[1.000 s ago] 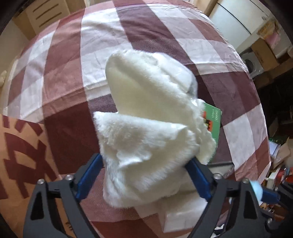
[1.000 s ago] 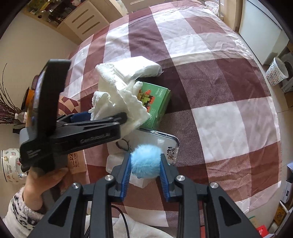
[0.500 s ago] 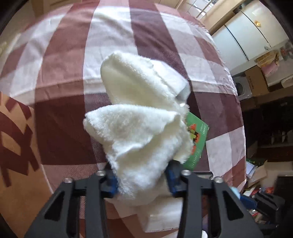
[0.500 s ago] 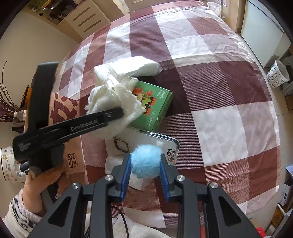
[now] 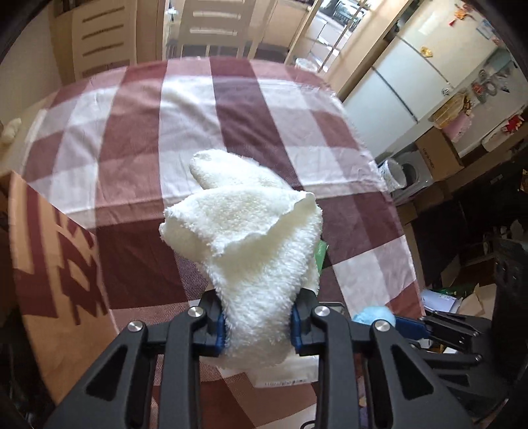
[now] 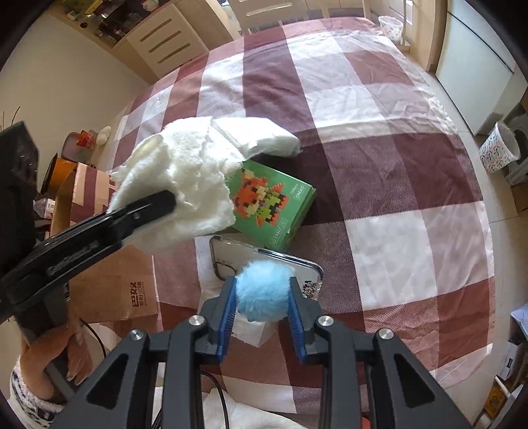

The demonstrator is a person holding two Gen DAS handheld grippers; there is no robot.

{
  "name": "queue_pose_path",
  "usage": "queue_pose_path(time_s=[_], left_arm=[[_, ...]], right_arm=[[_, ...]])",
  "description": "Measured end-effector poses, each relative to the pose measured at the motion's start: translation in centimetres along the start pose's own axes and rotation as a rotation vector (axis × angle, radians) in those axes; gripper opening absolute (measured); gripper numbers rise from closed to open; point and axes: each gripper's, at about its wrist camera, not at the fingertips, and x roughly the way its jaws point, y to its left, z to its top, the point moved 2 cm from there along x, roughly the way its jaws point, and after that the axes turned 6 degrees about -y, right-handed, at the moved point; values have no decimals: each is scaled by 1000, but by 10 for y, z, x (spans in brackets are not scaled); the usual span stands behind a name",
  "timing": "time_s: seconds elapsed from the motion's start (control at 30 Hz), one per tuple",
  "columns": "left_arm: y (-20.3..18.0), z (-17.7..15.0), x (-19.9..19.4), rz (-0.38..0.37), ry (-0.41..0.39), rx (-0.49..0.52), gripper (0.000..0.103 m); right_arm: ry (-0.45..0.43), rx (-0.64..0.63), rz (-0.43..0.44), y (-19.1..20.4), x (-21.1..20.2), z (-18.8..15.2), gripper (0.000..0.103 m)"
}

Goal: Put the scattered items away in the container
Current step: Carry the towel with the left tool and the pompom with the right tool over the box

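A white fluffy cloth (image 5: 250, 237) hangs above the checked tablecloth (image 5: 270, 109). My left gripper (image 5: 259, 320) has its jaws closing, with the blue pads pressed on the cloth's lower end. From the right wrist, that cloth (image 6: 184, 178) is seen lifted over a green brick-toy box (image 6: 274, 204). My right gripper (image 6: 262, 302) is shut on a blue pom-pom (image 6: 264, 290), held just above a clear phone case (image 6: 237, 254). A brown paper bag (image 6: 112, 283) with dark red print stands at the table's left edge, beside the hand that holds the left gripper.
A white packet (image 6: 257, 135) lies behind the green box. White paper (image 6: 250, 333) sits under the phone case. Chairs (image 5: 214, 29) stand at the table's far end. A patterned waste bin (image 6: 498, 148) and a fridge (image 5: 412, 76) are to the right.
The left jaws closed from wide apart onto the white cloth and lifted it off the table, uncovering the green box. The right gripper stayed still with the pom-pom.
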Motion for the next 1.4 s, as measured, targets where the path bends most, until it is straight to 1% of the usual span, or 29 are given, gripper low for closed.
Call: queue_pose_path(time_s=[0.17,0.33,0.47,0.8,1.1,1.23,1.4], left_arm=[[-1,-1,-29,19,-25,14,29],[9,-10,-59,37,-35,-37,29],[19,-18,-83,42,-64,-68,29],[42,-34,-132,72,-129,-100,29],[80,-46,-171,90,-194,-189,29],[102,-51,-198,116,-243,-236,29],[130,-58,-222,158,-278,-294,29]], right_arm=[[-29,-29,-1,13,-14,5,30],[-54,-67,2,31,-26,8,30],[-72,-94,7,48,-35,9,30],[-115,-197,30,101,-52,13,30],[-133,-291,67,152,-59,20,30],[-141,-338,87,178,-62,23,30],[-143,-391,120,208,-61,28,30]])
